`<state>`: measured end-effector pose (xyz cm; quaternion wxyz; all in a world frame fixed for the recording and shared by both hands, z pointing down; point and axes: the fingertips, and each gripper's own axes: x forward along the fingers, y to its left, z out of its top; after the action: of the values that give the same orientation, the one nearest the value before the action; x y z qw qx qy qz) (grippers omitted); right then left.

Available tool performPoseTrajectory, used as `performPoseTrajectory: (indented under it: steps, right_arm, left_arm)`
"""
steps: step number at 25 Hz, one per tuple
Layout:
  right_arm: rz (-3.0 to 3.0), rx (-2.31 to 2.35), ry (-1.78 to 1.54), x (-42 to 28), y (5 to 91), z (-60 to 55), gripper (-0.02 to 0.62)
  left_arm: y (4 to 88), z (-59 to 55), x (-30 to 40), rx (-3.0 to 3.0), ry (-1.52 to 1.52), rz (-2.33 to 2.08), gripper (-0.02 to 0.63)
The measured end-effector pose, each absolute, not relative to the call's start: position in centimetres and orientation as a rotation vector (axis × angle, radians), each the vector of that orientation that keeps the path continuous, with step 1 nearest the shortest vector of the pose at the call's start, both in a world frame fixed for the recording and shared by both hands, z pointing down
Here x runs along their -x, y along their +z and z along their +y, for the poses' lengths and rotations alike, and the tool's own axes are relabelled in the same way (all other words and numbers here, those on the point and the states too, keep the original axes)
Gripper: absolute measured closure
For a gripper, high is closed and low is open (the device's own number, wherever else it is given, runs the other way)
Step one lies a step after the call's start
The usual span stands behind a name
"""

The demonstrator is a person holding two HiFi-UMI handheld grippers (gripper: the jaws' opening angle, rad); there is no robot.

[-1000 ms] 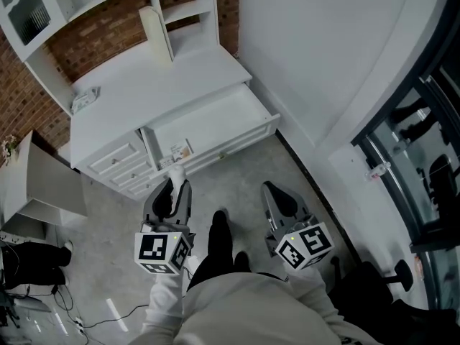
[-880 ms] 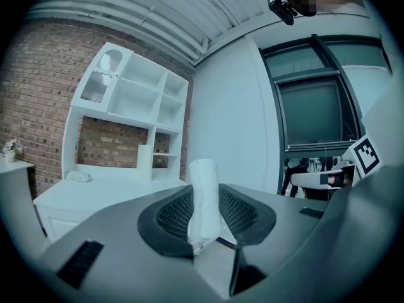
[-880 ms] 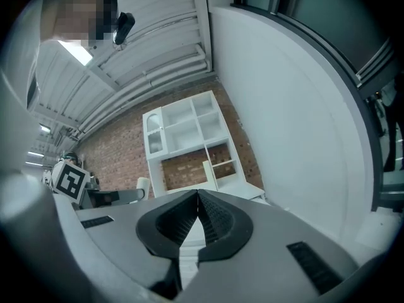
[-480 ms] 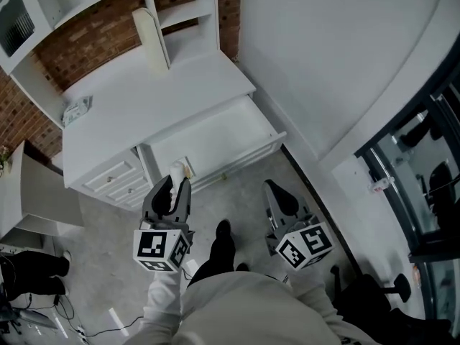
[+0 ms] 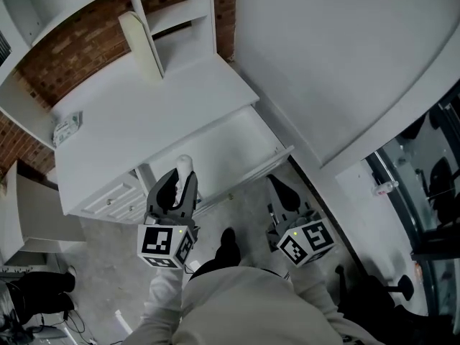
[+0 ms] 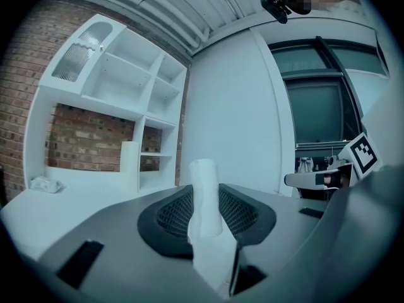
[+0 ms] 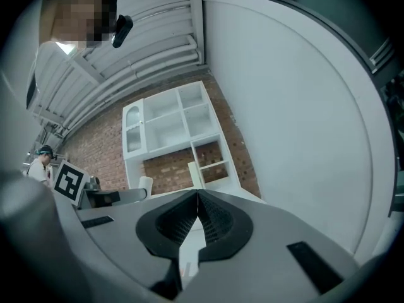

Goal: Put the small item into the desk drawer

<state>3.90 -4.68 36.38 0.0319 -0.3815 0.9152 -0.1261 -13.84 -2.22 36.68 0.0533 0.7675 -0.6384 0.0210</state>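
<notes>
Where the head view looks steeply down, the left claw (image 5: 182, 180) is pressed onto the small item (image 5: 185, 165). It is a pale white piece whose rounded end pokes out past the claw tips and shows over the left end of the open drawer (image 5: 237, 146) of the white bench (image 5: 136, 110). The right claw (image 5: 279, 187) hangs off to the right, over the floor just in front of the drawer's front, and each claw carries its marker cube (image 5: 165, 244) on the end nearest the person. A small packet (image 5: 66, 129) lies near the bench's left edge, an upright white panel (image 5: 140, 45) stands at its back, and a stack of small drawers (image 5: 115, 200) sits left of the open one. From the left gripper view, the two jaws stand partly apart with the white item clamped upright between the ribbed pads, its top rising above them. Beyond are the bench top, a white shelf unit (image 6: 120, 93) against a brick wall (image 6: 76, 137), and the right claw off to the right. Seen in the right gripper view, the jaws are closed pad to pad with nothing between them, aimed toward the shelf unit.
</notes>
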Motion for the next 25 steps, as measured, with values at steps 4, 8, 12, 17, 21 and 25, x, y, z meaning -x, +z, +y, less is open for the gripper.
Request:
performPoseTrajectory:
  steps: [4, 8, 12, 17, 21, 25]
  right_arm:
    - [2.802, 1.218, -0.371, -2.8, 36.1, -6.7, 0.568]
    - [2.79, 1.265, -0.362, -2.3, 36.2, -7.9, 0.568]
    - [2.785, 1.294, -0.361, -1.8, 36.4, -8.5, 0.568]
    - [2.768, 1.327, -0.338, -2.2, 35.9, -9.4, 0.568]
    - [2.737, 1.343, -0.33, -2.7, 35.6, -10.6, 0.568]
    - [2.743, 1.345, -0.303, -2.7, 35.1, -11.7, 0.568]
  left_arm:
    - [36.9, -4.5, 14.6, -2.371, 0.055, -1.886, 0.471]
    - [37.2, -6.0, 15.0, -2.396, 0.034, -1.837, 0.471]
    - [37.6, -7.1, 15.2, -2.427, 0.041, -1.798, 0.471]
    - [37.6, -8.4, 15.4, -2.429, 0.022, -1.785, 0.471]
    - [37.3, -9.8, 15.1, -2.445, 0.02, -1.782, 0.471]
    - [37.3, -11.1, 14.8, -2.454, 0.028, -1.771, 0.471]
